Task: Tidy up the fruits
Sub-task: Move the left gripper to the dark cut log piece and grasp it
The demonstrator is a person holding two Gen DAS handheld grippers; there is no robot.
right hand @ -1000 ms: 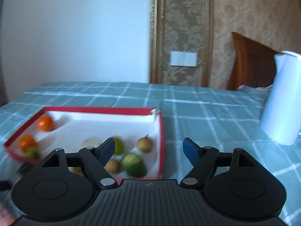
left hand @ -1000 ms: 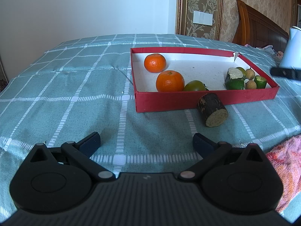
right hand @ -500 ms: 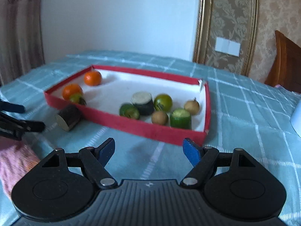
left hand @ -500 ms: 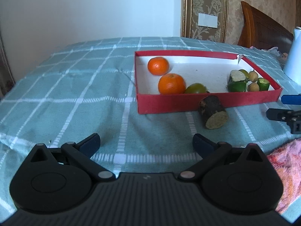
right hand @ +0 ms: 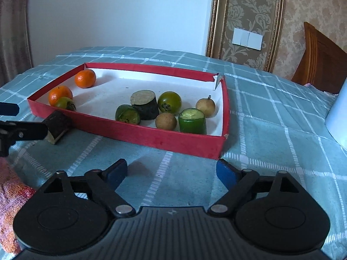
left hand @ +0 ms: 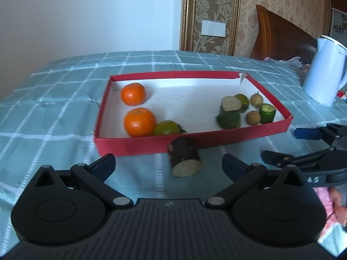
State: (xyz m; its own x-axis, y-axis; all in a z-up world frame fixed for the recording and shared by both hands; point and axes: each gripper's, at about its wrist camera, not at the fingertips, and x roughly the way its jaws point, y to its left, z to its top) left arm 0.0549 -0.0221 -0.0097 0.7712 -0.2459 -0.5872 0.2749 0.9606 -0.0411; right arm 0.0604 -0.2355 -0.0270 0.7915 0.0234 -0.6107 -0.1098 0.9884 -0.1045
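A red box (left hand: 216,143) (right hand: 151,138) with a white floor lies on the checked cloth. In it at the left are two oranges (left hand: 139,121) (right hand: 85,78) and a green fruit (left hand: 166,127). At its right end are dark and green cut pieces (right hand: 144,104), a green fruit (right hand: 169,102) and two brown longans (right hand: 166,120). A dark cut cylinder (left hand: 184,160) (right hand: 56,126) lies on the cloth outside the box's front wall. My left gripper (left hand: 168,165) is open, just before that cylinder. My right gripper (right hand: 171,170) is open and empty, in front of the box's right end.
A white kettle (left hand: 325,71) stands at the far right. A pink patterned towel (right hand: 10,186) lies at the near edge between the grippers. A wooden headboard (left hand: 279,34) and a wall with a switch stand behind the cloth-covered surface.
My left gripper has moved forward and right toward the dark cylinder. My right gripper has swung left and pulled back, and now faces the box from its right front.
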